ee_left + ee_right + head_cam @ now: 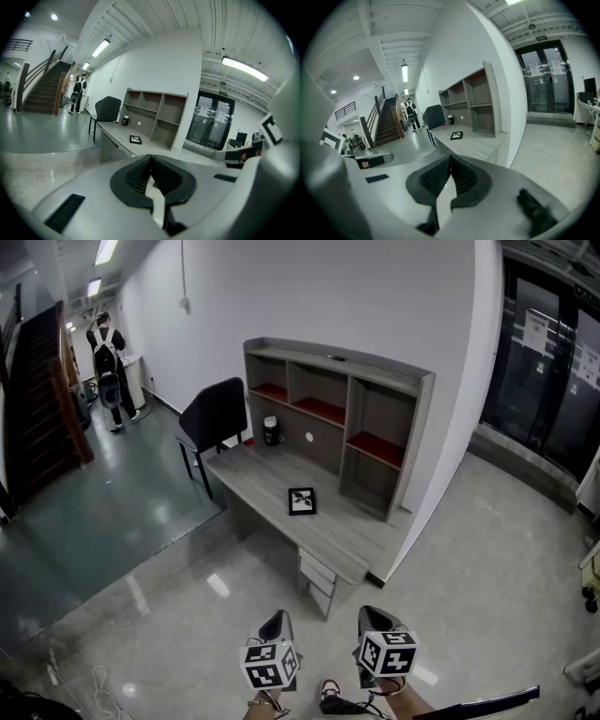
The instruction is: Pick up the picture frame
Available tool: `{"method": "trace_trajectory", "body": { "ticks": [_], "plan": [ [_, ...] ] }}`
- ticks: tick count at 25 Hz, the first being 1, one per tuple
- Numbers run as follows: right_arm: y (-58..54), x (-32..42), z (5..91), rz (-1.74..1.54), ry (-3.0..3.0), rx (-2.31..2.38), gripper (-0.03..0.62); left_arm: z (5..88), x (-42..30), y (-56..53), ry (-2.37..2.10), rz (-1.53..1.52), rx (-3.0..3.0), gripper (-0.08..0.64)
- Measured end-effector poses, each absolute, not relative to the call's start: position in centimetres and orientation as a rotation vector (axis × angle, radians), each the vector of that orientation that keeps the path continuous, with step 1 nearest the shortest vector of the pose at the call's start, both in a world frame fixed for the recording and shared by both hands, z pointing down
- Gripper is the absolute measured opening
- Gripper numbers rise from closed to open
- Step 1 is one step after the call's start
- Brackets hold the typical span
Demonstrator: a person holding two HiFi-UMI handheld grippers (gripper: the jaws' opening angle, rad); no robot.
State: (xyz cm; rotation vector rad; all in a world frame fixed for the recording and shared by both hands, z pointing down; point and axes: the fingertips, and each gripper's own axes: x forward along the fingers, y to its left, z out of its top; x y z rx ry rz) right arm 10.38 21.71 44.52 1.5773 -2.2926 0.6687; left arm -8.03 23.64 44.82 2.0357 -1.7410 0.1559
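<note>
Holding both grippers low in the head view, we see our forearms cut off at the bottom edge. The left gripper (pixel 277 624) and the right gripper (pixel 375 619) each have their ribbed black jaws clenched together on nothing. Well apart from them, the picture frame (pixel 302 501), thin, black and square, lies flat near the middle of the grey wood-grain desk (pixel 349 538); its print is too small to make out. A dark jar (pixel 272 431) stands at the desktop's back left, before a shelf unit (pixel 418 427) with red-floored compartments. A black chair (pixel 214 415) stands at the desk's left end.
</note>
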Motion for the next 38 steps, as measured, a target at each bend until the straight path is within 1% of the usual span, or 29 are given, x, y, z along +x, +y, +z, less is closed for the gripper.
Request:
{"method": "trace_trajectory", "body": {
  "ticks": [26,38],
  "plan": [
    [5.0,12.2,44.4,0.667,-2.392,1.466,0.032,44.1,-5.7,8.5,-1.845,0.21,1.993,0.011],
    [2.9,13.4,47.1,0.751,-2.371,1.451,0.032,46.1,-4.8,6.7,-1.835,0.272,1.957,0.011]
  ]
}}
